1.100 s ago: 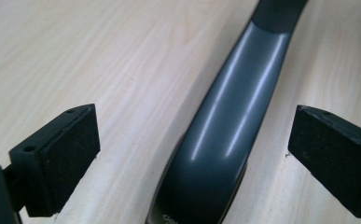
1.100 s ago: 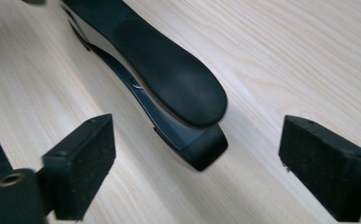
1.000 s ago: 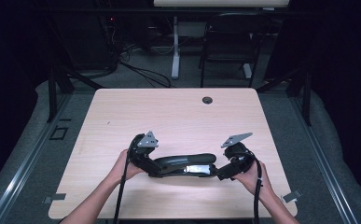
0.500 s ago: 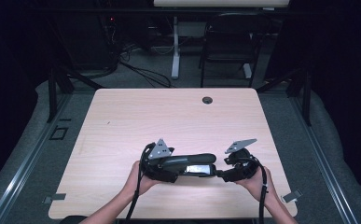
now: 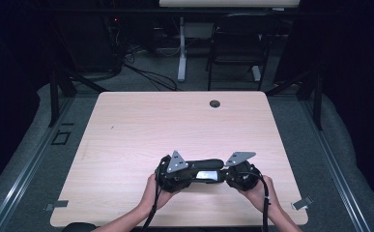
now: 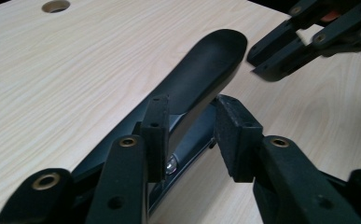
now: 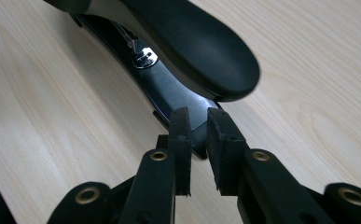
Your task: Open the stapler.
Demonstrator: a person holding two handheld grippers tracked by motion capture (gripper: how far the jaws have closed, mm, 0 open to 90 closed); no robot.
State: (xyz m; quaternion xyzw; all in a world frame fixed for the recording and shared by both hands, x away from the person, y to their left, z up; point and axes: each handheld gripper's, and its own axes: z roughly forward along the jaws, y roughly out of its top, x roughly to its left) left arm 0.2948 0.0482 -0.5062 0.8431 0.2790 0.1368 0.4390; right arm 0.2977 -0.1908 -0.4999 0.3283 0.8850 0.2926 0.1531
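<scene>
stapler [image 5: 201, 173] lies on the tabletop [image 5: 141, 130] near the person's edge, between the 2 claws, its long axis running left to right. it looks like a heavy desk model, stiff metal in the base with a smooth moulded top, so it should move as 1 rigid piece but may pivot at its hinge if lifted by the upper arm alone. the glossy black top arm [image 6: 201, 70] looks slippery and rounded; the flat base plate [image 7: 178, 95] seems the surer place to pinch. the body is black with a dark metallic lower rail and a small silver rivet [image 7: 144, 58] on its side.

left claw [image 6: 194, 137] is spread, its pads standing either side of the stapler's body, and whether they press on it i cannot tell. right claw [image 7: 196, 135] is nearly pressed together, pinching the thin end of the base plate.
</scene>
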